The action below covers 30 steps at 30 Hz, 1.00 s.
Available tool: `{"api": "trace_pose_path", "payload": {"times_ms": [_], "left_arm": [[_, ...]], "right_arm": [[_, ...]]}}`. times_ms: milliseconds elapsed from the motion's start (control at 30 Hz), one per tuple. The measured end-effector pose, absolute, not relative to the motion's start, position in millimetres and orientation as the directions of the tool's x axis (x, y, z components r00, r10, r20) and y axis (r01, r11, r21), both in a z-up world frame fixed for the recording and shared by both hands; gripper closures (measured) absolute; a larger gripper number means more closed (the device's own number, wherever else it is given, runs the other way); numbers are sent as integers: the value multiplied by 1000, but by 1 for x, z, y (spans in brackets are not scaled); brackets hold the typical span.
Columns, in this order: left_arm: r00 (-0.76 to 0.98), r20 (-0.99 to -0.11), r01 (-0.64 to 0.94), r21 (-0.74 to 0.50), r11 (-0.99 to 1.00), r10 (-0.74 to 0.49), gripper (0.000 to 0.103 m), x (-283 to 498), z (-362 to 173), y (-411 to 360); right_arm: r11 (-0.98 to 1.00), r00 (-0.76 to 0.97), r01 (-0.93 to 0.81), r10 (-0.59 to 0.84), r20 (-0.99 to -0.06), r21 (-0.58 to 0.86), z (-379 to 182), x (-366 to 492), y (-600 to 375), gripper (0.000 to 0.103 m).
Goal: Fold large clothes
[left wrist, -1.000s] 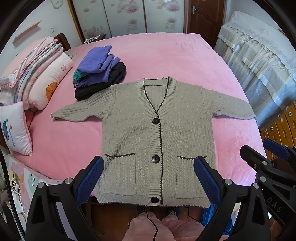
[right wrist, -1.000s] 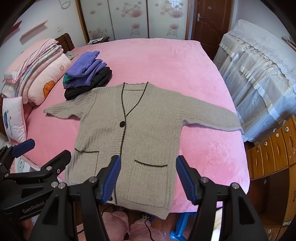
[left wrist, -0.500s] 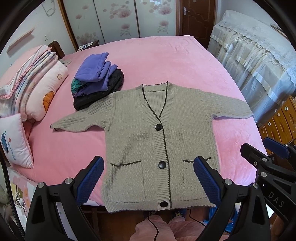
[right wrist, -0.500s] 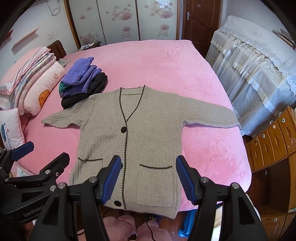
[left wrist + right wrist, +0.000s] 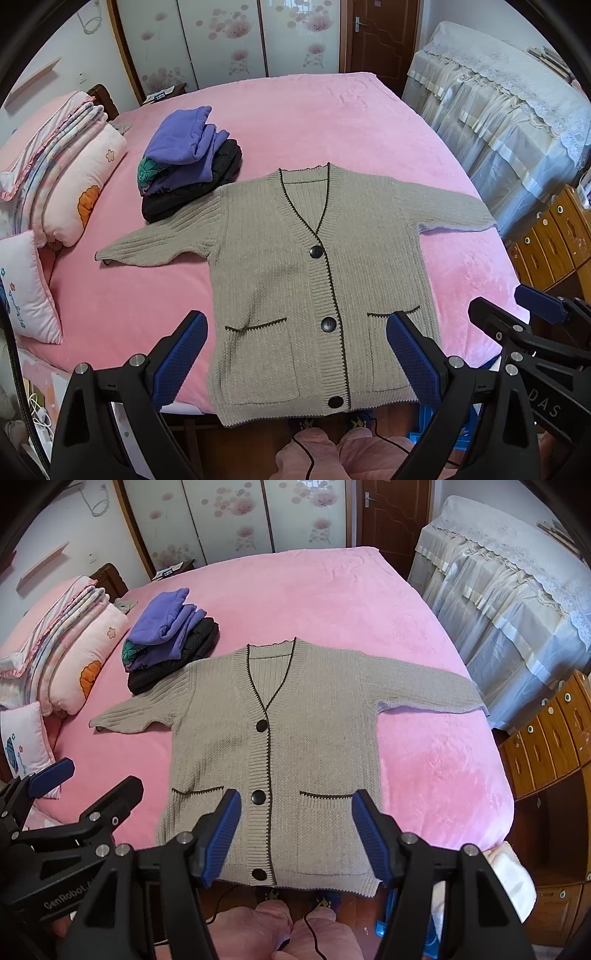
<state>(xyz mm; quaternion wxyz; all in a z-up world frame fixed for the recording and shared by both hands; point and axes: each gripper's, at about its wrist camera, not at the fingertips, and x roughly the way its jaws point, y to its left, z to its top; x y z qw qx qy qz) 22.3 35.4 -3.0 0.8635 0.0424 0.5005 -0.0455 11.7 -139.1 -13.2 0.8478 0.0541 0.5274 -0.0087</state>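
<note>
A grey-beige knit cardigan [image 5: 280, 280] [image 5: 314, 738] with dark trim and three buttons lies flat and buttoned on the pink bed [image 5: 332, 122], sleeves spread to both sides, hem at the near edge. My left gripper [image 5: 295, 325] hovers open above the hem, its blue pads wide apart and clear of the knit. My right gripper [image 5: 296, 799] hangs over the lower front with its jaws opening and nothing between them. Each gripper also shows in the other's view, the right gripper [image 5: 535, 306] at the right and the left gripper [image 5: 98, 775] at the left.
A stack of folded purple and black clothes [image 5: 188, 162] sits by the left sleeve. Pillows and a folded quilt [image 5: 74, 177] line the bed's left side. A lace-covered piece of furniture [image 5: 498, 110] and wooden drawers [image 5: 554, 236] stand to the right. A person's pink slippers [image 5: 332, 454] show below.
Both grippers have drifted a little left along the bed's near edge, so the cardigan sits further right in both views. The cardigan itself has not moved.
</note>
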Motion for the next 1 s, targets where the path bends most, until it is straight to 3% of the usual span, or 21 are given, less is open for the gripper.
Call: {"api": "trace_pose_path", "payload": {"times_ms": [300, 1000], "left_arm": [[500, -865, 106, 8, 994, -46, 6, 25, -2, 53], [484, -872, 148, -2, 989, -74, 6, 46, -10, 68]], "right_arm": [[990, 502, 113, 14, -865, 82, 0, 9, -133, 7], [987, 514, 147, -24, -857, 60, -3, 17, -118, 6]]}}
